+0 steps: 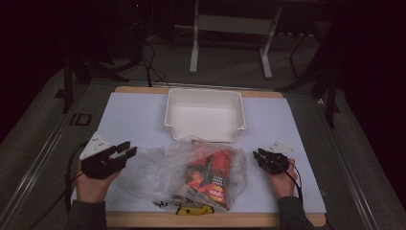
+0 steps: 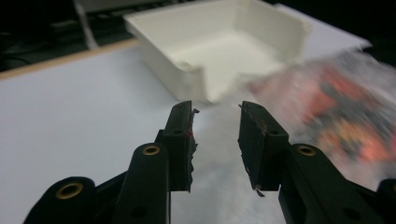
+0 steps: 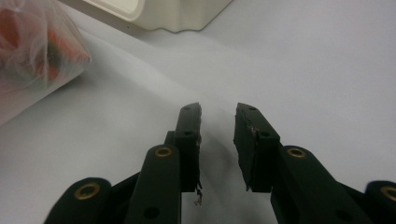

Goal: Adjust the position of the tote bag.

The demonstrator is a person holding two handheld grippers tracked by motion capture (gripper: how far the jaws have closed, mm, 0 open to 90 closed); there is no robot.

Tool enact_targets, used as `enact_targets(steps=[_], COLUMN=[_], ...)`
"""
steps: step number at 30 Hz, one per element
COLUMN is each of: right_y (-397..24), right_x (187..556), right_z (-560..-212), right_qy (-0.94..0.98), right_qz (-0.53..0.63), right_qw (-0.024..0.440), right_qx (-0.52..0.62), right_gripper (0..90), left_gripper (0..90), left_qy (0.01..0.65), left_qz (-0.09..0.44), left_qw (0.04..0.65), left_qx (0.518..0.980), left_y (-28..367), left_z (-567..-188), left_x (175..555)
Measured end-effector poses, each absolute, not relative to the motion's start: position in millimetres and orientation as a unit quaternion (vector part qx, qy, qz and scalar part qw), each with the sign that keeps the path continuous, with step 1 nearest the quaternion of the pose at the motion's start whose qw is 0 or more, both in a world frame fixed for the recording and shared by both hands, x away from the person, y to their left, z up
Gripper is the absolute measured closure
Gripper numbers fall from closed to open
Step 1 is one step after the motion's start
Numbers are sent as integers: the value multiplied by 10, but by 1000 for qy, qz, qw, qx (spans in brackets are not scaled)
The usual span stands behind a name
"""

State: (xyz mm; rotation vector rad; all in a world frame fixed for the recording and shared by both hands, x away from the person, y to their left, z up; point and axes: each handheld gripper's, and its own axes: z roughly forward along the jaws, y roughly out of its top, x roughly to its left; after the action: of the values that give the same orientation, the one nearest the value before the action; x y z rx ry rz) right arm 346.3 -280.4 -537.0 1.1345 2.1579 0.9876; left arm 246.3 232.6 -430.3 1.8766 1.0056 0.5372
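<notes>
From the high view, a clear crinkled plastic bag (image 1: pixel 191 175) holding red snack packets lies on the white table sheet (image 1: pixel 134 120) just in front of a white square plastic tray (image 1: pixel 205 115), between the left gripper (image 1: pixel 125 150) and the right gripper (image 1: pixel 258 154). The left gripper view shows its jaws parted with nothing between them, the bag blurred to the right. The right gripper view shows jaws likewise apart and empty over bare sheet, the bag at upper left.

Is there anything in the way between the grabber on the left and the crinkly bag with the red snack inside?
Nothing visible. The left gripper has open, empty jaws right beside the clear plastic bag, with only bare white table cover between them. The white tray sits behind the bag, out of that path.
</notes>
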Motion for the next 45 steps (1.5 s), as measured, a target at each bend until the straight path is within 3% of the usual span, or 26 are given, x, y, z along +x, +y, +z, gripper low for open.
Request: enact_targets(steps=[9,14,17,19,22,24,36,45], right_y=[-2827,-2820,-2822,-2833,-2851,-2855,-2606,-2212], right_x=[3451,3434,3413,3393,3360,3346,3209,3068], right_z=[-5356,-5350,-5339,-5311,-5239,-5198,-4867,-4642], right_qy=[789,791,792,790,786,786,797,820], right_qz=[374,371,371,376,386,392,424,440], right_qw=[249,252,254,254,258,257,254,242], right_qx=[419,416,413,412,408,405,346,274], right_gripper=[705,691,685,684,681,677,649,620], left_gripper=[543,456,458,566,820,868,875,876], left_qy=[415,420,425,416,411,409,381,326], left_qz=[157,150,140,132,131,135,144,134], left_qw=[396,358,353,348,360,372,400,437], left_qx=[804,820,822,829,827,822,821,827], left_y=[2101,2030,2022,2011,1990,1983,1699,1418], left_z=[-4722,-4886,-4952,-4966,-4934,-4888,-4715,-4543], left_x=[2574,2644,2680,2685,2672,2663,2678,2627])
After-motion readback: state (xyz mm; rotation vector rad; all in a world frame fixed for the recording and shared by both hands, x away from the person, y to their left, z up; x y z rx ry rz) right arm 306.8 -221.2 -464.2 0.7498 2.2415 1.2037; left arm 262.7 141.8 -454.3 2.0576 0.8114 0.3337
